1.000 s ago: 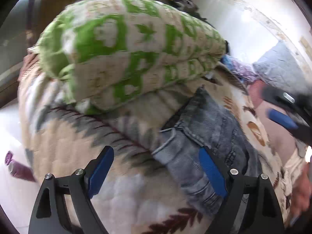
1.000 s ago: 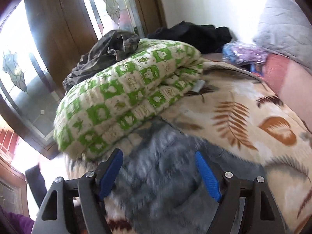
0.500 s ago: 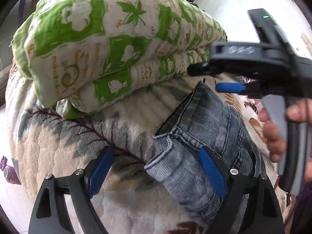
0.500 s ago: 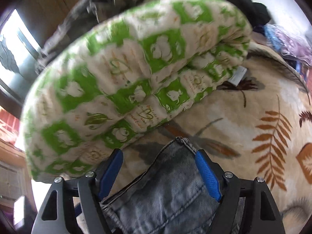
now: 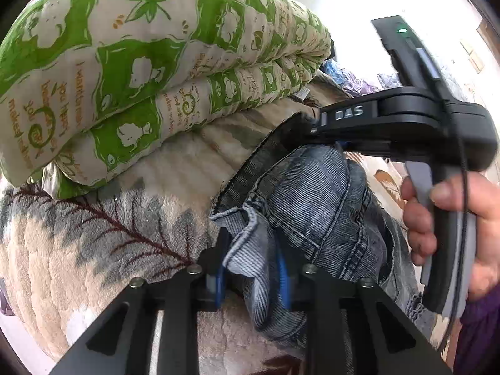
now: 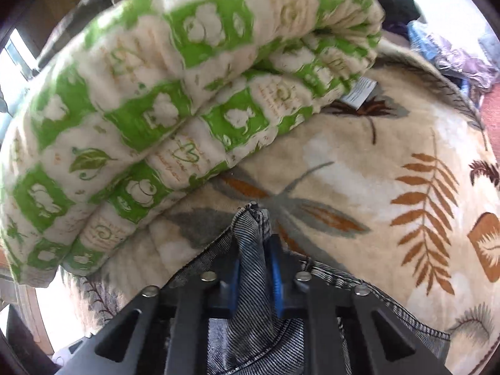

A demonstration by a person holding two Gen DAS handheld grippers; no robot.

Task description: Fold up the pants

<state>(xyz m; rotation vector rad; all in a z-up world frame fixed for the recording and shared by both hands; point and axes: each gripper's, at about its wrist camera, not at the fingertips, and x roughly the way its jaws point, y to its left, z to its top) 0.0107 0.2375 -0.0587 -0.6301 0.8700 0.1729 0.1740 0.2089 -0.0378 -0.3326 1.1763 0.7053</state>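
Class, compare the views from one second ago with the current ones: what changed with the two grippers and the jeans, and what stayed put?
Both grippers closed. The left gripper, open before, now pinches a fold of the jeans; the right gripper moved in and clamped their edge. The green quilt and leaf-print blanket stayed in place.
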